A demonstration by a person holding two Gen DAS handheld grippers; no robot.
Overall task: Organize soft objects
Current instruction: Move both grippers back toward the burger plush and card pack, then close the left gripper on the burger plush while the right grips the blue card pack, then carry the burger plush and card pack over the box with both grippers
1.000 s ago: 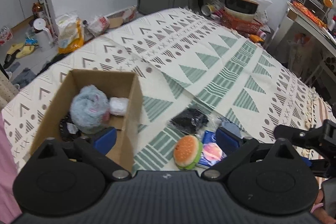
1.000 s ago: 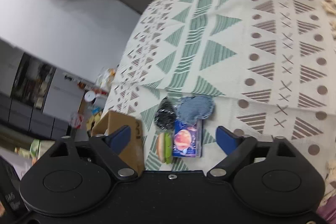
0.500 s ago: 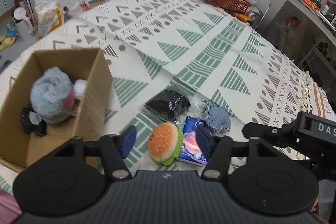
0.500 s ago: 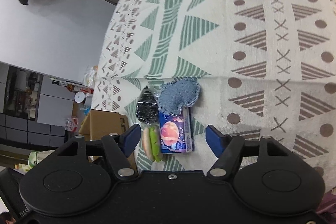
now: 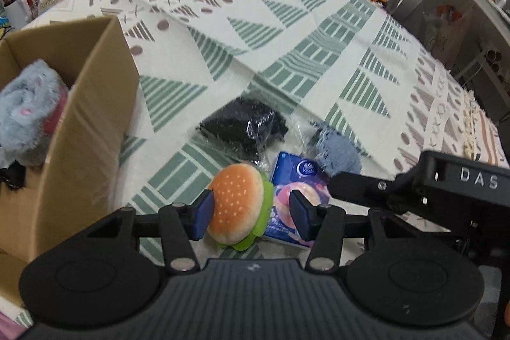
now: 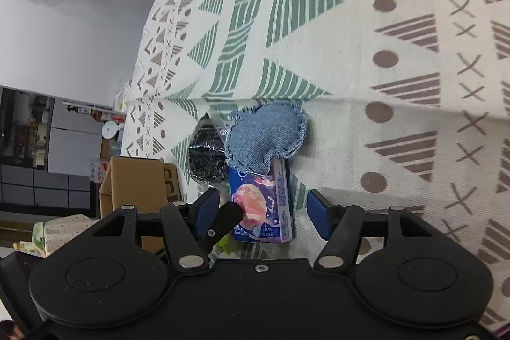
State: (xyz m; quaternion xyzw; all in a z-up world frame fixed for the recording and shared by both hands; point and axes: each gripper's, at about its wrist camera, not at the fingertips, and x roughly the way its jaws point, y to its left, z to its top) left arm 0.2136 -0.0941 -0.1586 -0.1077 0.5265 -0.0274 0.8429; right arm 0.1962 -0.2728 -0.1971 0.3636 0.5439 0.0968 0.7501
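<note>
Left tongs point(image 5: 251, 214) closing around plush burger point(image 5: 237, 204).

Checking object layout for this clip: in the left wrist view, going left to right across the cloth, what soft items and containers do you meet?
Brown cardboard box holding a fluffy grey plush → orange hamburger plush with green lettuce edge → blue tissue pack with pink print → blue denim pouch.

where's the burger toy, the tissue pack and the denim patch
burger toy point(image 5: 237, 203), left wrist view, top of the bun
tissue pack point(image 6: 261, 206), right wrist view, printed front
denim patch point(image 6: 266, 136), right wrist view, middle of the cloth
</note>
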